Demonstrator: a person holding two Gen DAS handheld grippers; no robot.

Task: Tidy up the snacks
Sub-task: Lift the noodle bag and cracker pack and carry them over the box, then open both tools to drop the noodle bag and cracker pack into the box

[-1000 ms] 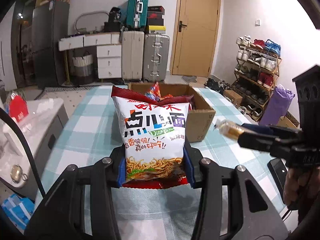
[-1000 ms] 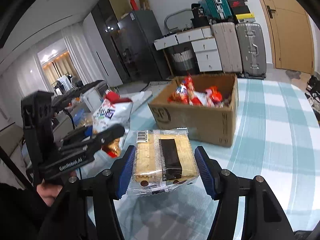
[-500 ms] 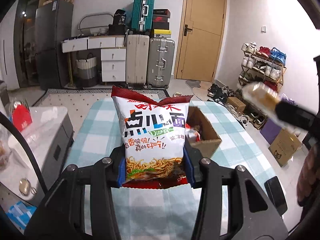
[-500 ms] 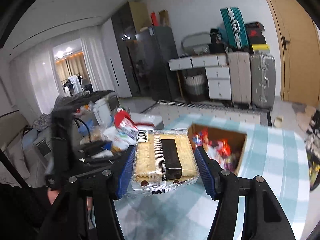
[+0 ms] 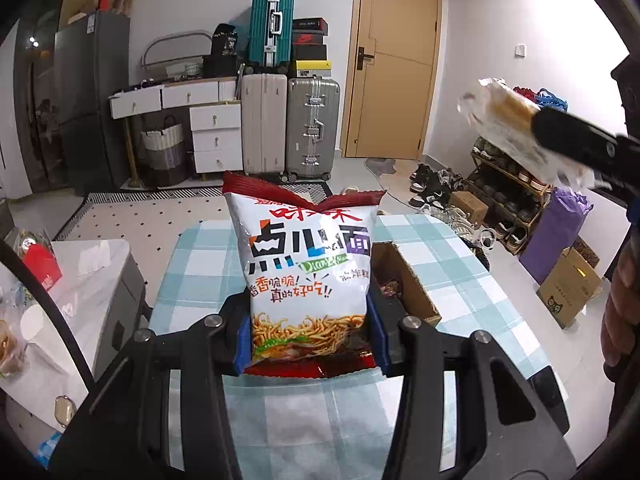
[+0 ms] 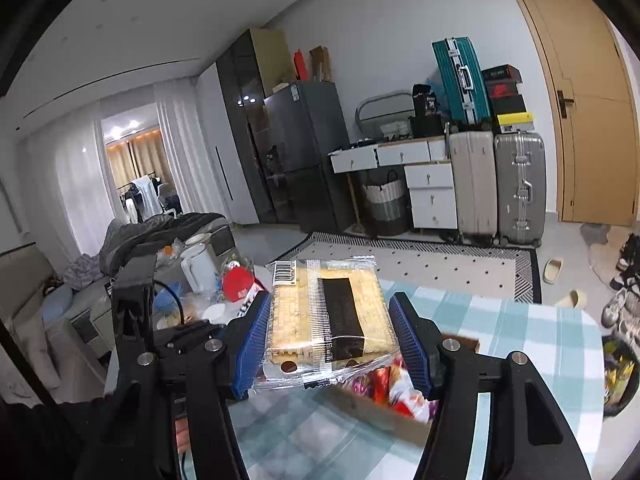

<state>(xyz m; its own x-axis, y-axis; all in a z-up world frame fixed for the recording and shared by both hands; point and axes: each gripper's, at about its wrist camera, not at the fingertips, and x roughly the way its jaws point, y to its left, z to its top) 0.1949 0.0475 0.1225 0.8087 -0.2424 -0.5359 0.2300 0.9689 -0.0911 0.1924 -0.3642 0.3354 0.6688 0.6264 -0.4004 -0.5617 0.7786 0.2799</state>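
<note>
Item one: my left gripper [image 5: 310,340] clamps a noodle snack bag [image 5: 306,276] upright, above the checked table [image 5: 200,268] and just beside the cardboard box [image 5: 404,280]. Item two: my right gripper [image 6: 330,338] grips a cracker pack [image 6: 328,312] above that box.

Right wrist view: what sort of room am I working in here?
Most likely a lived-in home, an open living and dining area. A tall dark refrigerator stands by the wall, hard-shell suitcases are parked beside a white drawer unit, and a checked blue-and-white tablecloth covers the table.
</note>
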